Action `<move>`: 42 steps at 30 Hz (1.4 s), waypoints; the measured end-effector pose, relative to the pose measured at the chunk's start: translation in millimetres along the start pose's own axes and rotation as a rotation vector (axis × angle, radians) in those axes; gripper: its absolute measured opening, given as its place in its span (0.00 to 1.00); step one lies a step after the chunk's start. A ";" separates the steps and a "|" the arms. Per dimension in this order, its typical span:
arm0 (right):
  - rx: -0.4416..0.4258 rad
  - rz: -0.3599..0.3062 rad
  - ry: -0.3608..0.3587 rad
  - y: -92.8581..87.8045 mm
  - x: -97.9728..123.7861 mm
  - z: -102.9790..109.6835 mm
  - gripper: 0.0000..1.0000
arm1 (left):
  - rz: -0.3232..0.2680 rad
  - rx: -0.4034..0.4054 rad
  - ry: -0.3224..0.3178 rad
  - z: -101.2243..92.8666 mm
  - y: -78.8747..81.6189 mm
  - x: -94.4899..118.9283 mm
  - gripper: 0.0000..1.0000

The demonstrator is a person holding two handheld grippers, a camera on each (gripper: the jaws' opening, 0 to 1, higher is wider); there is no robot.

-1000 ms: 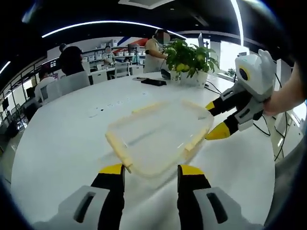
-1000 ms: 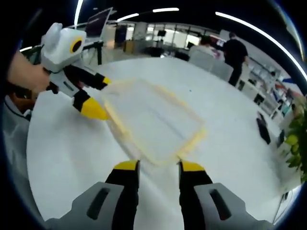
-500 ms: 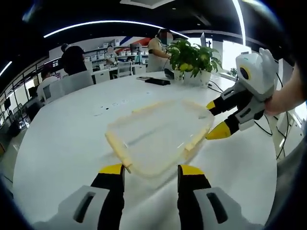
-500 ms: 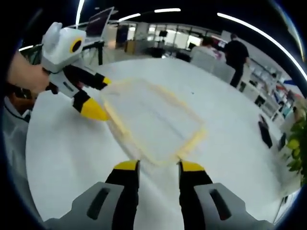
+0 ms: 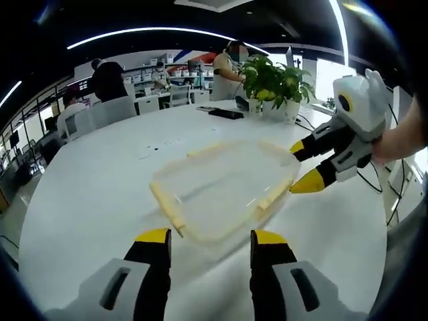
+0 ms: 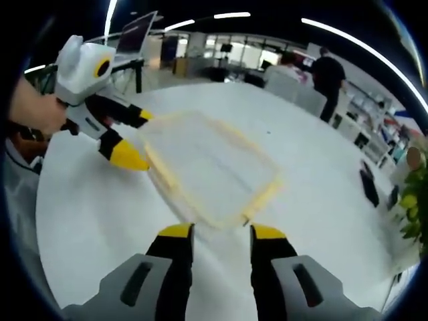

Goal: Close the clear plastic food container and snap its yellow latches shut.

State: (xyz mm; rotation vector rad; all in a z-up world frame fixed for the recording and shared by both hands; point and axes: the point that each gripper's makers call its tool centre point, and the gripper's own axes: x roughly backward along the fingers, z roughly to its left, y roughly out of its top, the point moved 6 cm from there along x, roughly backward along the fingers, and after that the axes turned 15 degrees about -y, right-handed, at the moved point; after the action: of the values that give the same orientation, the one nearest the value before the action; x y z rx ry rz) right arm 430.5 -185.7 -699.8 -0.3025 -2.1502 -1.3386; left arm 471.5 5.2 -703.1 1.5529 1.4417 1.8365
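I've got my left gripper (image 5: pixel 208 235) hovering at the near edge of the food container (image 5: pixel 224 187), jaws parted and holding nothing, lined up with the yellow latch (image 5: pixel 166 208) along that side. My right gripper (image 5: pixel 301 164) comes in from the opposite corner, jaws spread and empty too, their yellow tips straddling the container's rim, probably so I can press from both sides at once. Seen from the right gripper (image 6: pixel 219 232), the container (image 6: pixel 207 167) sits out on the white table (image 6: pixel 93 221), well in from its curved edge, lid apparently already lying on it, with the left gripper (image 6: pixel 134 137) nosing at its far corner. The yellow latch (image 6: pixel 262 196) by my right jaws looks splayed outward, not snapped down yet, I'd say. Beyond, a potted plant (image 5: pixel 271 80) stands near the table's far edge, clear of my working space.
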 end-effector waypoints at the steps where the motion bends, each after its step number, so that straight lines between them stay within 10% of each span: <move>1: -0.003 0.000 -0.002 -0.1 1.1 -0.9 0.31 | -0.002 0.001 0.000 -0.5 0.1 1.2 0.42; 25: -0.113 -0.029 -0.033 -7.3 91.1 19.2 0.43 | -0.042 0.039 0.045 -71.0 -12.7 78.8 0.50; 42: -0.157 -0.004 -0.082 -50.6 172.7 45.8 0.44 | -0.079 0.077 0.116 -122.2 -32.1 146.7 0.50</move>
State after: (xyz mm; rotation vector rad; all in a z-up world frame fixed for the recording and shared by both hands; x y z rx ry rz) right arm 251.1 -188.3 -651.6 -0.4224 -2.1158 -1.5250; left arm 302.7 74.4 -638.1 1.4225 1.6193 1.8724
